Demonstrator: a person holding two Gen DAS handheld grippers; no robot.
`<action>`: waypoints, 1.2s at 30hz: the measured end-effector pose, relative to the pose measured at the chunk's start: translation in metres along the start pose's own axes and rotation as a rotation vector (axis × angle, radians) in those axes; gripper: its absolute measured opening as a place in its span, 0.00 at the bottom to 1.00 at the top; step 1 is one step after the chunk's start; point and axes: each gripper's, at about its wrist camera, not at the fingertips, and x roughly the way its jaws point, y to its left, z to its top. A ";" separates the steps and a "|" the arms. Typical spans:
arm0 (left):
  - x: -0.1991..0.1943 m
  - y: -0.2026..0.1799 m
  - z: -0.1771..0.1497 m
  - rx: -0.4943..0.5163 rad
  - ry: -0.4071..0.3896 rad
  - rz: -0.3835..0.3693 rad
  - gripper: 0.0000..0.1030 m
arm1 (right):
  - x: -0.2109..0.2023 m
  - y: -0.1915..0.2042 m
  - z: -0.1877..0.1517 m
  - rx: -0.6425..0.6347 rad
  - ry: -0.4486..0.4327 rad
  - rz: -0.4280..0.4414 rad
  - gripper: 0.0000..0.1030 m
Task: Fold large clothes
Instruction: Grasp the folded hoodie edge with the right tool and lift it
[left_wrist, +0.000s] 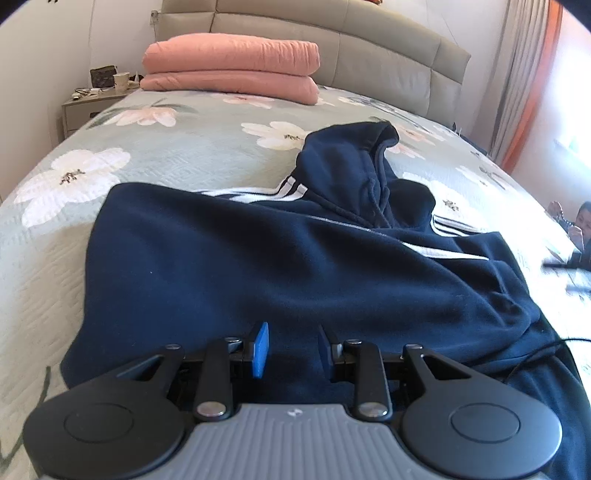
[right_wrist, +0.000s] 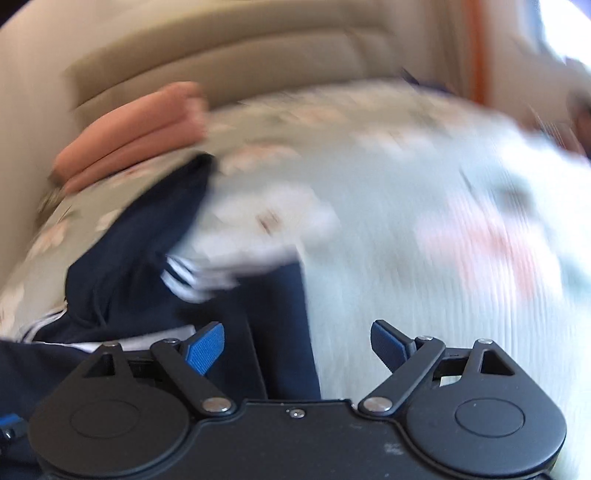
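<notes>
The navy hoodie (left_wrist: 258, 266) stretches away from my left tongs (left_wrist: 291, 350), hood farthest; both left and right tongs (right_wrist: 297, 347) gape, released.

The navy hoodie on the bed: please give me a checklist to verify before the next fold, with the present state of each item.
1. Left gripper open, nothing between its fingers: ok.
2. Right gripper open wide and empty: ok.
3. Navy hoodie lying flat on the bedspread: not ok, the right side is bunched.
4. Hood flattened: not ok, it stands up.
5. Right wrist view sharp: not ok, blurred.
6. Pink quilt apart from hoodie: ok.
</notes>
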 end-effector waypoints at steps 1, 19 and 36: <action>0.003 0.002 -0.001 -0.004 -0.004 -0.010 0.32 | 0.007 0.012 0.020 -0.069 -0.027 0.017 1.00; 0.026 -0.017 -0.040 0.139 -0.200 -0.081 1.00 | 0.298 0.108 0.187 0.221 0.090 0.227 0.99; 0.022 -0.014 -0.039 0.136 -0.194 -0.086 1.00 | 0.166 0.145 0.193 0.077 -0.122 0.334 0.20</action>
